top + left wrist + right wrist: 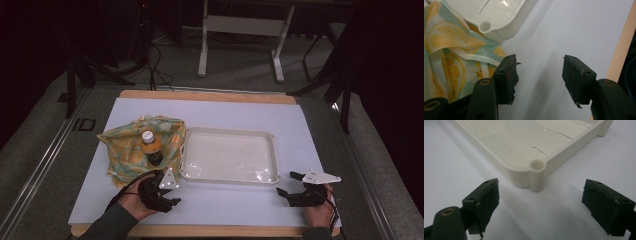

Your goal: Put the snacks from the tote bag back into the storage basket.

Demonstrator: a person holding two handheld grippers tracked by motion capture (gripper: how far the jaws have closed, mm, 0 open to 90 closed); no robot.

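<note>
White plastic tray (230, 155), shallow and ribbed along its wall, lies flat at the middle of the pale sheet (225, 112) that covers my tabletop (200, 95); nothing lies in it. Just left of the tray sits a lemon-print cloth (127, 142), crumpled, its near edge touching the tray's left wall in my left gripper view. One small bottle (151, 148) with a white cap and dark contents stands upright on that cloth. My left fingers (537, 77), near the front edge of the tabletop beside the cloth's near corner, are parted with only bare sheet between the pads, holding nothing; one pad (507, 77) sits right at the cloth's edge. My right fingers (549, 205) rest low near the tray's near right corner, spread wide, also holding nothing; that corner with its round post (537, 166) sits just beyond the gap and is not touched by either pad. In the high view, my left gripper (161, 197) and right gripper (295, 189) lie well apart, one on each side of the tray's front edge.
</note>
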